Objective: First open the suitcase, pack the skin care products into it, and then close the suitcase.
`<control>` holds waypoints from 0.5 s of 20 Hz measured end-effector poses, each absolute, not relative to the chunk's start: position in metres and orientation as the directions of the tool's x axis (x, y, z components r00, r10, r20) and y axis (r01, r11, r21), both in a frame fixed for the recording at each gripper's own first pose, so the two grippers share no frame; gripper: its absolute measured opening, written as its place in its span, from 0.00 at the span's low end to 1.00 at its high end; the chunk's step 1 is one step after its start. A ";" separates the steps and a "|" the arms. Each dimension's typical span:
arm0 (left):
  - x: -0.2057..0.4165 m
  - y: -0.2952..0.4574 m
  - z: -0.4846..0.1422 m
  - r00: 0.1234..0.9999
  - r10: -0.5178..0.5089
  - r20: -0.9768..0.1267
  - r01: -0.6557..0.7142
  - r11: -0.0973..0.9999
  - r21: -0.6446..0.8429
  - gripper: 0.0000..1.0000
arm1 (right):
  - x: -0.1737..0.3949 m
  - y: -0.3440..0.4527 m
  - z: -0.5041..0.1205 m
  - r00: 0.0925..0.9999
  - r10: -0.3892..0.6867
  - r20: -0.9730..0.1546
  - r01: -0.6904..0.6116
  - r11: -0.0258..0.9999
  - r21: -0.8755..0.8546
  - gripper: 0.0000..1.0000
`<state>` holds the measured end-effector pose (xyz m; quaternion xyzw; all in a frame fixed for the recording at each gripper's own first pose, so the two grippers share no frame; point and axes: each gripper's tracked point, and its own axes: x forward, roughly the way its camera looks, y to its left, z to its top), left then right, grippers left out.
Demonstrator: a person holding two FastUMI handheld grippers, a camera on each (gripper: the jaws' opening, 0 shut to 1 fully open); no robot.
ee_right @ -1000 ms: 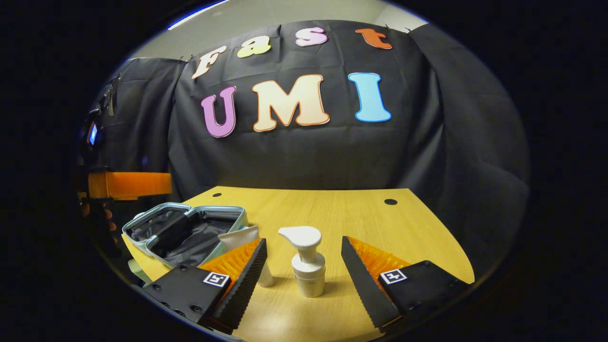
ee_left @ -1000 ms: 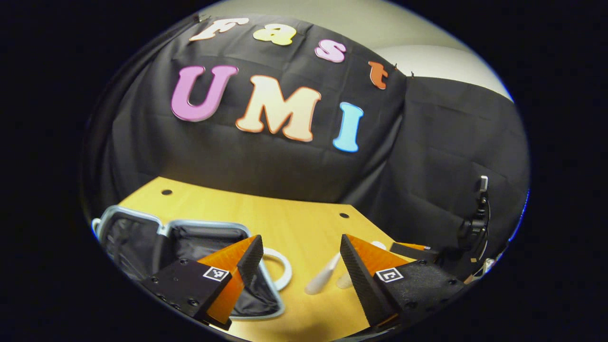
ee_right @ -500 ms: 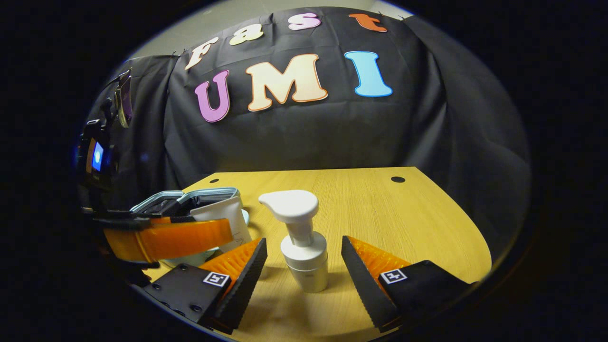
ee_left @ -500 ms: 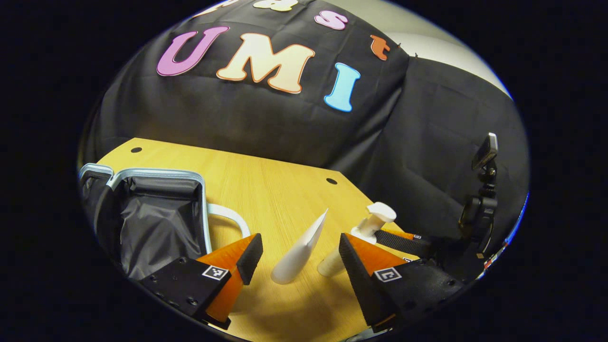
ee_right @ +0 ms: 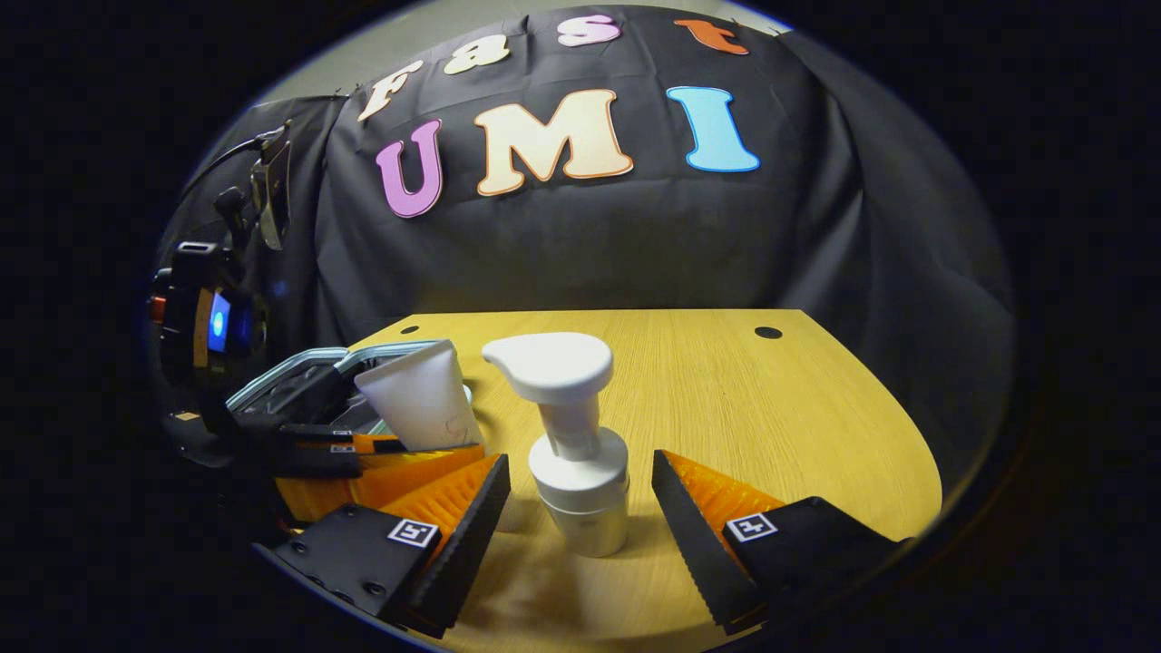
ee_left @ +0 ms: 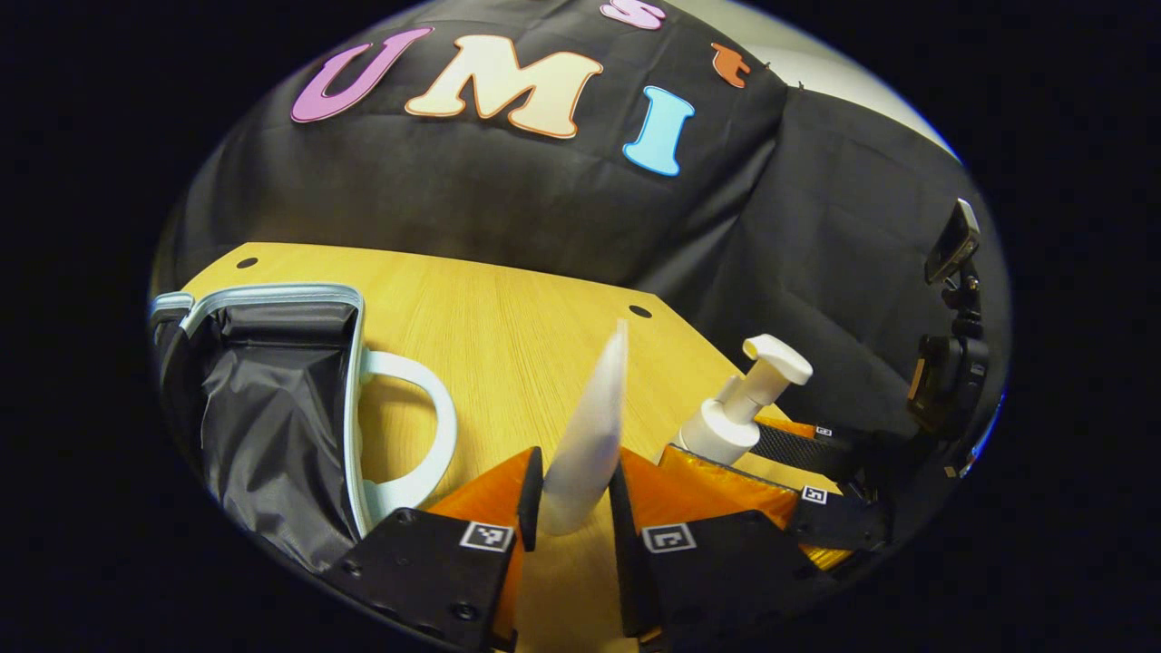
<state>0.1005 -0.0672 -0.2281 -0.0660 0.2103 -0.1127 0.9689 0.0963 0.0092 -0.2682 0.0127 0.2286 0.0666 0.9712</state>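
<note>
While left gripper (ee_left: 570, 494) clamps white tube (ee_left: 590, 435), right gripper (ee_right: 580, 508) wide open, pump bottle (ee_right: 571, 444) between fingers.

The suitcase (ee_left: 272, 408) is cut off at the left edge; the tube's (ee_left: 590, 435) cap end seems hidden between the jaws.

Between the left gripper's (ee_left: 570, 494) ribbed, matt jaw faces stands a white tube (ee_left: 590, 435) of smooth, softly matt plastic, and to their left the suitcase (ee_left: 263, 399) shows a crinkled, faintly shiny black cloth lining inside a smooth pale plastic rim and handle. Between the right gripper's (ee_right: 580, 517) saw-toothed, matt jaws stands a pump bottle (ee_right: 571, 444) of smooth white plastic with a satin sheen. Under both lies the table (ee_right: 726, 399) of light, fine-grained wood with a dull finish.
</note>
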 end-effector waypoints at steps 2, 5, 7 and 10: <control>0.105 -0.069 -0.228 0.884 -0.246 -0.396 0.183 0.964 -0.191 0.29 | 0.098 0.012 -0.271 0.883 0.142 -0.448 -0.131 0.990 0.055 0.99; 0.104 -0.067 -0.218 0.889 -0.245 -0.387 0.181 0.964 -0.195 0.25 | 0.103 0.010 -0.273 0.885 0.129 -0.448 -0.124 0.991 0.040 0.90; 0.103 -0.065 -0.207 0.894 -0.247 -0.375 0.182 0.963 -0.200 0.29 | 0.106 0.008 -0.273 0.888 0.117 -0.446 -0.112 0.993 0.037 0.73; 0.097 -0.059 -0.186 0.894 -0.250 -0.371 0.188 0.963 -0.195 0.25 | 0.105 0.007 -0.273 0.888 0.109 -0.447 -0.107 0.994 0.031 0.62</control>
